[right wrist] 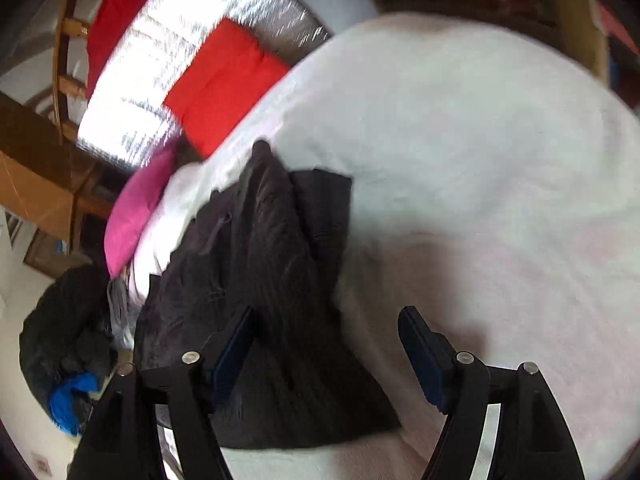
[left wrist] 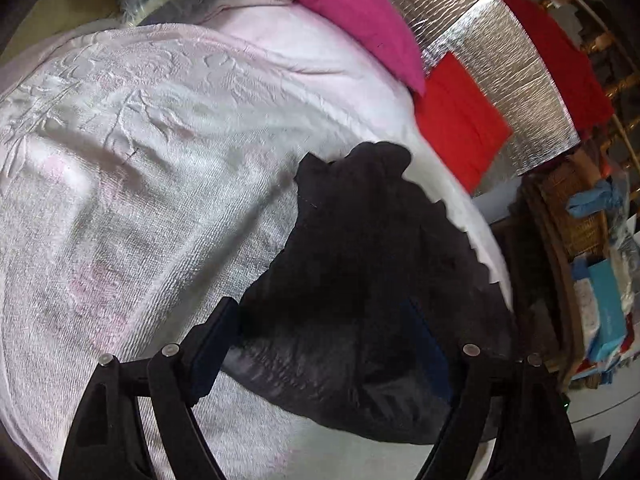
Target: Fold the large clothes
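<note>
A dark black garment (left wrist: pixel 360 272) lies bunched on a pale pink-white bedspread (left wrist: pixel 140 140). My left gripper (left wrist: pixel 320 340) is open just above the garment's near end, its jaws wide apart with the cloth between and below them. In the right wrist view the same garment (right wrist: pixel 264 280) lies crumpled, stretching from the lower middle up to the left. My right gripper (right wrist: pixel 326 344) is open over the garment's right edge, with its left finger (right wrist: pixel 232 344) over the cloth and its right finger (right wrist: pixel 424 356) over bare bedspread (right wrist: pixel 480 160).
A magenta pillow (left wrist: pixel 352 12) and a red folded cloth (left wrist: pixel 460 120) lie by a silver quilted headboard (left wrist: pixel 500 60). Wicker shelving with boxes (left wrist: pixel 592 260) stands right of the bed. A dark pile with a blue item (right wrist: pixel 72 360) lies on the floor to the left.
</note>
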